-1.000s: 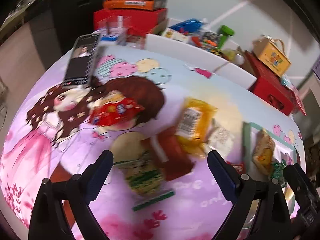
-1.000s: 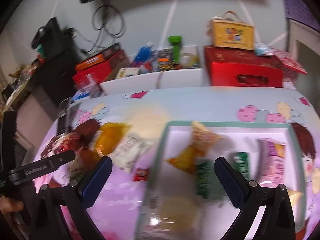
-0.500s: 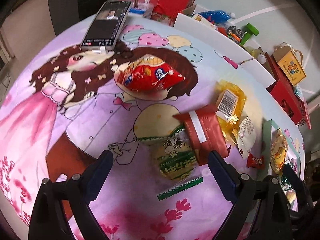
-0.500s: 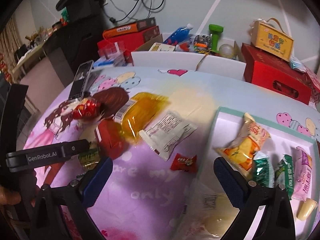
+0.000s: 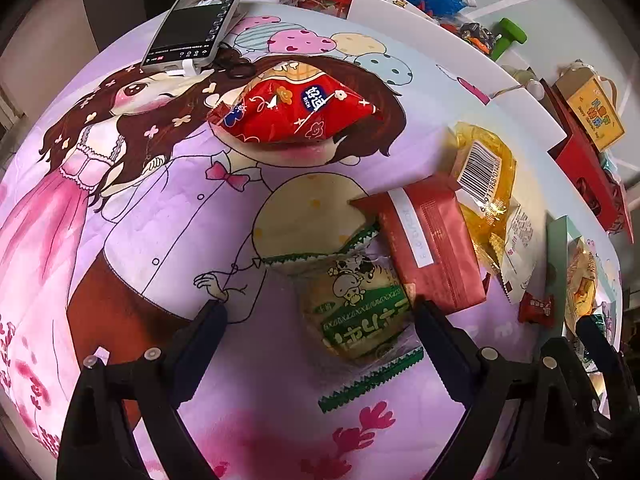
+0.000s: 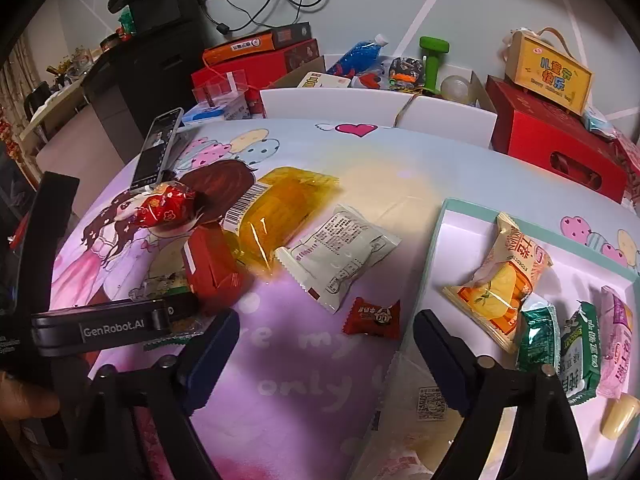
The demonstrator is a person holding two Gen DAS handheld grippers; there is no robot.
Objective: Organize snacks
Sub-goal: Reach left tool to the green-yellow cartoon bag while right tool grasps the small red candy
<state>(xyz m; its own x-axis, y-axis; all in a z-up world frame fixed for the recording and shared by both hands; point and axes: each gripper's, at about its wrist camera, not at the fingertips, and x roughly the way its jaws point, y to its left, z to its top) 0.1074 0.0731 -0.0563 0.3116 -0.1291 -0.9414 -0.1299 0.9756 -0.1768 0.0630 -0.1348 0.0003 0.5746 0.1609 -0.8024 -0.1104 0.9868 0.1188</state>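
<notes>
My left gripper (image 5: pixel 320 320) points steeply down at the cartoon cloth, open, with a green-and-clear snack packet (image 5: pixel 356 308) lying between its fingers, untouched. A dark red packet (image 5: pixel 432 240) overlaps that packet's corner. My right gripper (image 6: pixel 326 336) hovers over a small red candy (image 6: pixel 372 316). Its jaws are closing, and the pads are still clear of the candy. Beyond it lie a white packet (image 6: pixel 340 252), a yellow packet (image 6: pixel 280 208) and a puffy red packet (image 6: pixel 166 204). A teal-rimmed tray (image 6: pixel 438 248) on the right holds several snacks.
A phone (image 5: pixel 196 16) leans at the cloth's far left. White boxes (image 6: pixel 376 104), red boxes (image 6: pixel 552 148) and a green dumbbell (image 6: pixel 432 60) crowd the far edge. The left gripper's black body (image 6: pixel 100 328) and a hand show at the right view's left.
The left gripper has sunk toward the green packet. The right gripper has swung left from over the tray to the small red candy, and its jaws have narrowed.
</notes>
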